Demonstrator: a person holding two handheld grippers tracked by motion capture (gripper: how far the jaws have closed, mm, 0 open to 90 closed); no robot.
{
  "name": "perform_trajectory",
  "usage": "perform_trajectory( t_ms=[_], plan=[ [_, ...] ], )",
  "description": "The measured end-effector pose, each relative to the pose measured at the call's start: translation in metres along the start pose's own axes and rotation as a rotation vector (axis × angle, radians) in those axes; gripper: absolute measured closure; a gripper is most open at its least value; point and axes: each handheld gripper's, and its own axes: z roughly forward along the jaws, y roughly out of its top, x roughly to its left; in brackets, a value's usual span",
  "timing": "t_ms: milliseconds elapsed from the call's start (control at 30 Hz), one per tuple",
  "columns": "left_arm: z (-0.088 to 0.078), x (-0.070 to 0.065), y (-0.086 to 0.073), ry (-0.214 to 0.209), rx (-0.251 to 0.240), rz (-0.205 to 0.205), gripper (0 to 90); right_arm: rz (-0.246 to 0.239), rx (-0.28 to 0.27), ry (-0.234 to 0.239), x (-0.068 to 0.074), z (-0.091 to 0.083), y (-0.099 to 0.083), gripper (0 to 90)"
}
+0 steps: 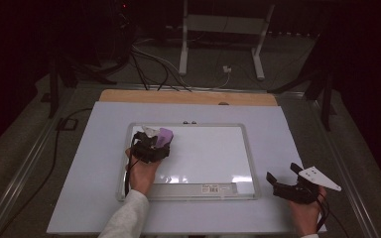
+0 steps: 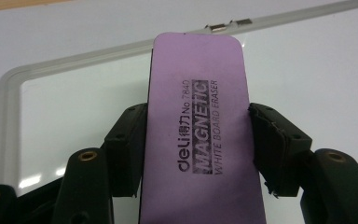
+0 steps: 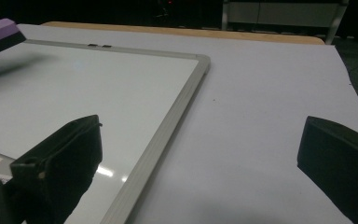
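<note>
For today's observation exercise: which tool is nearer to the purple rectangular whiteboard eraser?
Left. The left tool grips the purple rectangular whiteboard eraser; the right tool sits off the board's right edge, apart.

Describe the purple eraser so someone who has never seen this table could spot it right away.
Find the white-topped table and the metal-framed rectangular whiteboard lying flat on it. Over the board's far-left corner, the left gripper holds a flat, oblong purple whiteboard eraser by its long edges. It is the one purple thing here, with "MAGNETIC WHITE BOARD ERASER" printed on its face.
</note>
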Motion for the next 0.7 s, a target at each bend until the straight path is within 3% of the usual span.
perform_trajectory(
  t_ms=[367,567,700],
  plan=[
    [-0.005,0.014,-0.035,0.057,0.052,0.0,41.7,-0.002,0.003,0.002,0.002,0.001,0.0,0.3],
    [-0.005,0.019,-0.043,0.059,0.061,-0.011,41.5,-0.005,0.004,0.006,0.003,0.002,0.0,0.3],
    [-0.008,0.017,-0.043,0.065,0.024,0.013,28.0,-0.001,0.001,0.004,0.002,0.0,0.0,0.3]
  ],
)
